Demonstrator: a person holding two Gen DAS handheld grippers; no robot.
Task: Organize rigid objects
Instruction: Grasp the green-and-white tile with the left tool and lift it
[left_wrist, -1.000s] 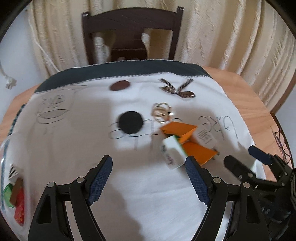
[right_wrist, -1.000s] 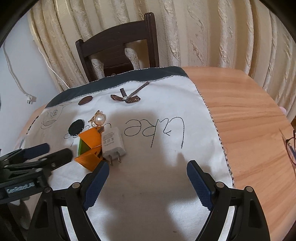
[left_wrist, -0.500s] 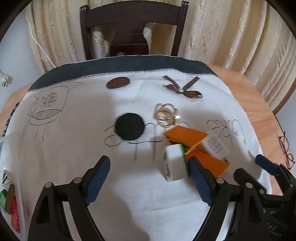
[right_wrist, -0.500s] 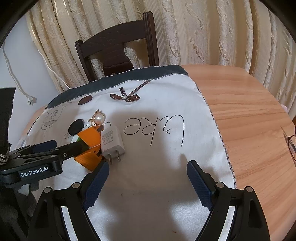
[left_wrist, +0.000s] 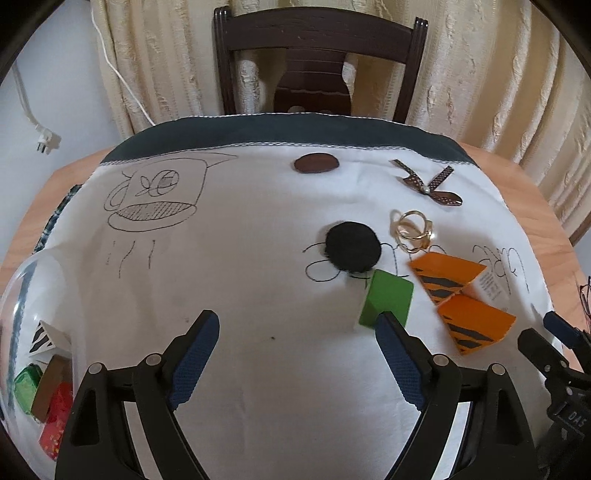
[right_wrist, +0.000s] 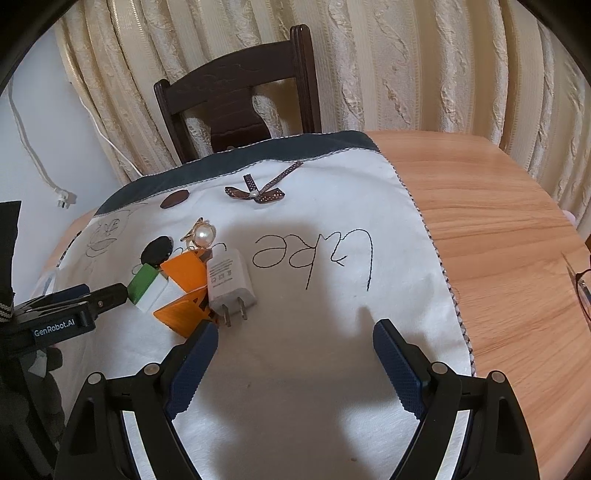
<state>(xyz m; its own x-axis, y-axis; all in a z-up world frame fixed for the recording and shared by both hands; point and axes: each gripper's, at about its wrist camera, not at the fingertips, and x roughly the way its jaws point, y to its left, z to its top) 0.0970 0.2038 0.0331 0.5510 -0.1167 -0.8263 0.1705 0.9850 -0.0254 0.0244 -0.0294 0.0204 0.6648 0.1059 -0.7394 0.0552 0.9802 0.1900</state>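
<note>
White cloth (right_wrist: 314, 350) covers wooden bench (right_wrist: 498, 240). Left claw (left_wrist: 295, 354) released, its right finger touching green-white block (left_wrist: 388, 302); right claw (right_wrist: 291, 362) released, nothing held. Orange striped wedges (left_wrist: 465, 317) just right of block. Charger (right_wrist: 229, 284) prongs show only in right view; clear bowl (left_wrist: 22, 295) only in left.

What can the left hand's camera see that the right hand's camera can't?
Only the left camera shows the clear container at the table's left edge, with a striped block, a green piece, a brown piece and a red piece inside.

Only the right camera shows the charger's prongs, the pearl on the gold ring and the whole stitched word.

Both show the green and white tile, the orange striped blocks, the ribbon bow, the black patch, the brown patch, the chair and both open grippers, left and right.
</note>
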